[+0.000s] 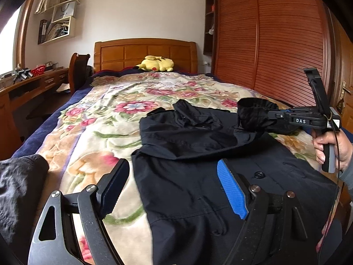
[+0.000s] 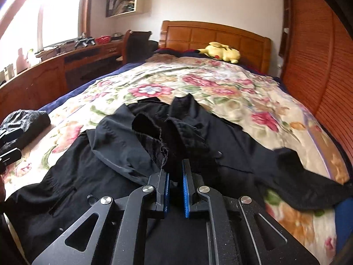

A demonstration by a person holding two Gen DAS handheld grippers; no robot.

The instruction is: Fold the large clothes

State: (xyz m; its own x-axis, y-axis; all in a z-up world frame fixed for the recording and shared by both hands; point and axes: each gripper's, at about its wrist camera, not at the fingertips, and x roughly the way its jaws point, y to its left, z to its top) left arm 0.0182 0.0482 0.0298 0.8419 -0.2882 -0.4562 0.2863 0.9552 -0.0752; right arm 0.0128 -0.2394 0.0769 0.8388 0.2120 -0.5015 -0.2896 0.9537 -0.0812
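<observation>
A large black jacket [image 1: 198,176] lies spread on the floral bedspread [image 1: 106,114]; it also shows in the right wrist view [image 2: 110,145]. My right gripper [image 2: 175,172] is shut on the jacket's black sleeve cuff [image 2: 154,132] and holds it lifted above the jacket's chest. In the left wrist view the same cuff [image 1: 253,114] hangs from the right gripper at the right. My left gripper [image 1: 172,187] is open and empty, low over the jacket's left edge. Another dark sleeve [image 1: 19,187] lies at the far left.
A yellow plush toy [image 1: 155,63] lies by the wooden headboard [image 1: 145,53]. A wooden desk [image 1: 33,86] and chair stand left of the bed. A slatted wardrobe [image 1: 275,44] stands on the right. The far half of the bedspread [image 2: 209,81] carries only its flower pattern.
</observation>
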